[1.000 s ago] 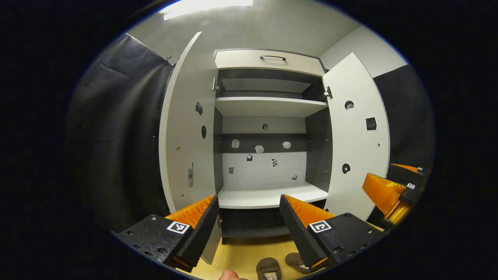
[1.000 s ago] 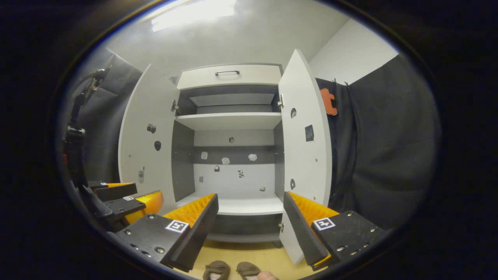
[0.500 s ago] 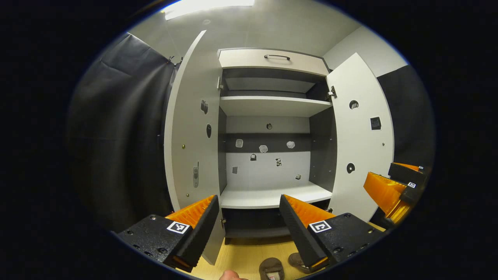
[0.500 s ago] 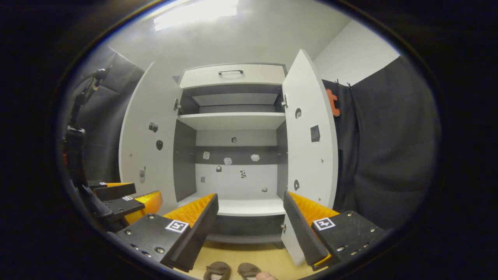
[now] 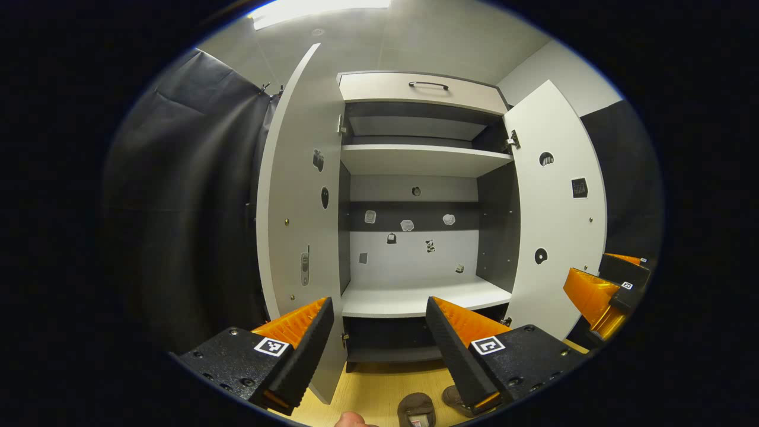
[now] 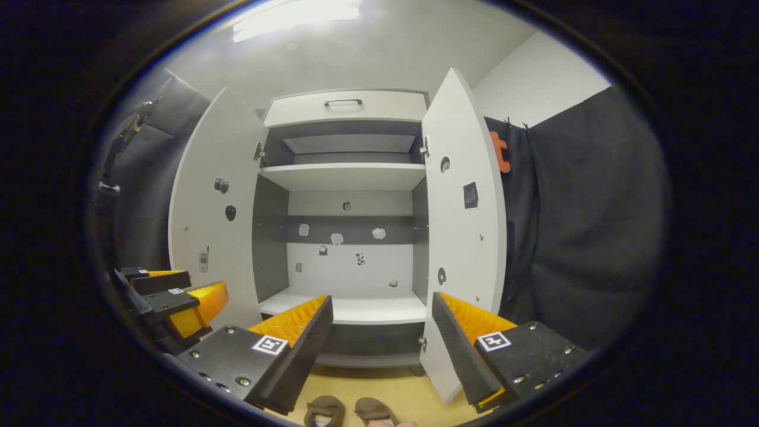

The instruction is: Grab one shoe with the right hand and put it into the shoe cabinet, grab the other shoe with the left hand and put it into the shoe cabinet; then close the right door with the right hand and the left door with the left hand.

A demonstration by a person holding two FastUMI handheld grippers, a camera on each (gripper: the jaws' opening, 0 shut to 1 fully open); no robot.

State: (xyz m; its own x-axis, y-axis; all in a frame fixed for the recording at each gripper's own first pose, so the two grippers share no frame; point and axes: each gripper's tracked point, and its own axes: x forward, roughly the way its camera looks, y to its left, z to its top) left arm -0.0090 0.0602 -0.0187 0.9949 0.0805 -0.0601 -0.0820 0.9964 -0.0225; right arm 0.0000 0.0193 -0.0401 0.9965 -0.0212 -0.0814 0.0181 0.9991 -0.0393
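Note:
A white shoe cabinet stands ahead with both doors swung open: left door (image 5: 299, 237) (image 6: 204, 225) and right door (image 5: 560, 219) (image 6: 462, 219). Its lower shelf (image 5: 415, 296) (image 6: 347, 308) is bare. Two brown shoes lie side by side on the wooden floor below me, one shoe (image 5: 416, 409) (image 6: 325, 410) beside the other shoe (image 5: 453, 398) (image 6: 372, 409). My left gripper (image 5: 379, 320) (image 6: 172, 296) is open and holds nothing. My right gripper (image 6: 382, 317) (image 5: 605, 284) is also open, well above the shoes.
An upper shelf (image 5: 424, 159) and a top drawer with a dark handle (image 5: 428, 85) sit above. Black cloth walls flank the cabinet on both sides. A fingertip (image 5: 350, 420) shows at the bottom edge. A wooden floor (image 6: 379, 388) lies in front of the cabinet.
Both grippers have drifted slightly; the cabinet has shifted right in the left gripper view and left in the right gripper view. Both stay open, the shoes have not moved.

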